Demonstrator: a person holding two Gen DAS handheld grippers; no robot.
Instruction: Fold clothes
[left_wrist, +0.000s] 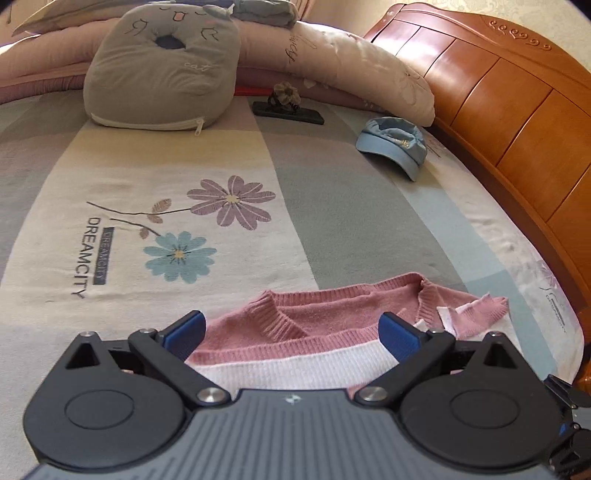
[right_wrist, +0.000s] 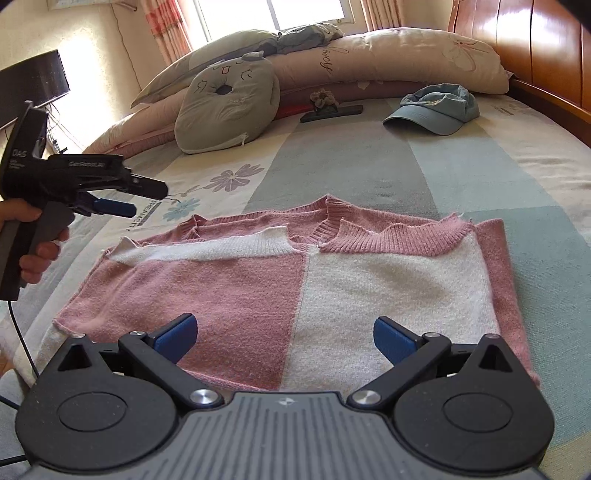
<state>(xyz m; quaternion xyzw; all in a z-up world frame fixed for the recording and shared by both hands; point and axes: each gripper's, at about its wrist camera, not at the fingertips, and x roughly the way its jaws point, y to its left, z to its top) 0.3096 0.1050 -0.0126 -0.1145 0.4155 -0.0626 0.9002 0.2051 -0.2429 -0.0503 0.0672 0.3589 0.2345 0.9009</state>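
Left wrist view: the left gripper (left_wrist: 291, 328) hangs above the near edge of the pink-and-white sweater (left_wrist: 332, 325), its blue pads (left_wrist: 186, 328) spread wide with nothing between them. Only the neckline end of the sweater shows here, lying flat on the striped bedsheet (left_wrist: 332, 221). This view alone reads the sheet's print clearly: a purple flower, a blue flower and the word DREAMCITY. Farther back lie a grey cat-face cushion (left_wrist: 162, 70), a dark phone (left_wrist: 288, 113) with a small flower-shaped ornament on it, and a blue cap (left_wrist: 395, 142) beside the wooden headboard (left_wrist: 498, 103).

Right wrist view: the right gripper (right_wrist: 284, 336) is also released, its pads wide apart over the sweater's lower hem. Here the whole sweater (right_wrist: 295, 280) shows: sleeves folded in, a pink panel on the left, a white panel on the right, the ribbed V-neck at the far end. This view alone shows the left gripper (right_wrist: 144, 195) from the side, off the sweater's left edge and above the sheet, gripped at the handle by a hand (right_wrist: 33, 236). The cushion (right_wrist: 225, 107), phone (right_wrist: 332, 112) and cap (right_wrist: 436, 110) sit well beyond the sweater.

Room: long pillows (right_wrist: 406, 62) line the far edge of the bed; behind them are a bright window (right_wrist: 273, 14) with curtains and, at the left, a dark monitor (right_wrist: 33, 85).
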